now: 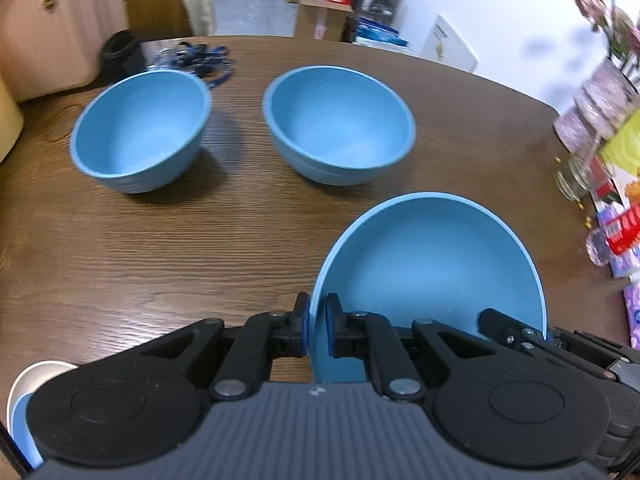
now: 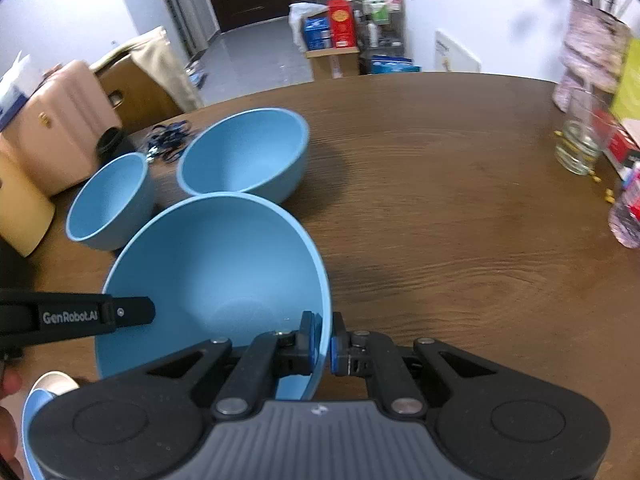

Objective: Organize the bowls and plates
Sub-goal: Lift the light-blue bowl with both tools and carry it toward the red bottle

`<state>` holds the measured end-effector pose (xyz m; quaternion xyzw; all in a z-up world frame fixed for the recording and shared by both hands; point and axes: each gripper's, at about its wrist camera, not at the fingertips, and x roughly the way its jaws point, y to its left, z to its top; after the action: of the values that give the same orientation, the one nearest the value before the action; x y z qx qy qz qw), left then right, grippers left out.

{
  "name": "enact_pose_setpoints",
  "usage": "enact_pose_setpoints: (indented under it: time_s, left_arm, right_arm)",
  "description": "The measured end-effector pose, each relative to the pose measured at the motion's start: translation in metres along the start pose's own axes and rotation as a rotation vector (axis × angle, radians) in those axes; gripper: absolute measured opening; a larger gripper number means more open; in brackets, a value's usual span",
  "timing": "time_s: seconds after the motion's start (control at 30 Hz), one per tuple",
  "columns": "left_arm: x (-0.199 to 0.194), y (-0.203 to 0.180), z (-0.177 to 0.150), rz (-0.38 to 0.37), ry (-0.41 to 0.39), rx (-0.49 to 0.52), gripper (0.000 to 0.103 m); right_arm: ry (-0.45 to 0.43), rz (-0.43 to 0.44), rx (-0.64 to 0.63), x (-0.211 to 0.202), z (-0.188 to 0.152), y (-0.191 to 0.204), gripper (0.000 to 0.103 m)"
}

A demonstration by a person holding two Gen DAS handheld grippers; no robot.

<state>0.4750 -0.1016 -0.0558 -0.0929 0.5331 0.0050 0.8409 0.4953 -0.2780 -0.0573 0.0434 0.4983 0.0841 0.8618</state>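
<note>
- Bowl (image 1: 432, 264), blue, is pinched at opposite rim edges by both tongs and looks lifted off the bench (image 1: 160, 248), tilted so its hollow faces the cameras.
- Left tongs (image 1: 317, 328) are clamped on the bowl's near-left rim, one blue pad outside the wall and one inside.
- Right tongs (image 2: 323, 340) are clamped on the bowl's right rim in the same way; in the left wrist view their black tip (image 1: 508, 328) shows at the bowl's right edge.
- In the right wrist view the left tool's black arm (image 2: 76, 316) reaches in from the left across the held bowl (image 2: 216, 264).
- Two more blue bowls stand upright on the bench beyond the tongs: one ahead and to the left (image 1: 140, 128), the other straight ahead (image 1: 340, 124), apart from each other.
- Blue tangled cords (image 1: 200, 60) and a dark cup (image 1: 120, 50) lie past the far-left bowl.
- A glass jar (image 2: 578, 148) and bright packets (image 1: 616, 232) sit well off to the right of the right tongs.
- A pale blue-and-white object (image 1: 24, 408) shows at the lower left, below the left tongs; what it is cannot be told.
</note>
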Motion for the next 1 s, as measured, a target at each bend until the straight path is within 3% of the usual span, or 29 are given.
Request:
enact_pose_setpoints:
  time_s: [1.0]
  left_arm:
    - [0.048, -0.177, -0.029, -0.127, 0.106, 0.342, 0.009]
  right_arm:
    - [-0.035, -0.202, 0.279, -0.036, -0.069, -0.171, 0.007]
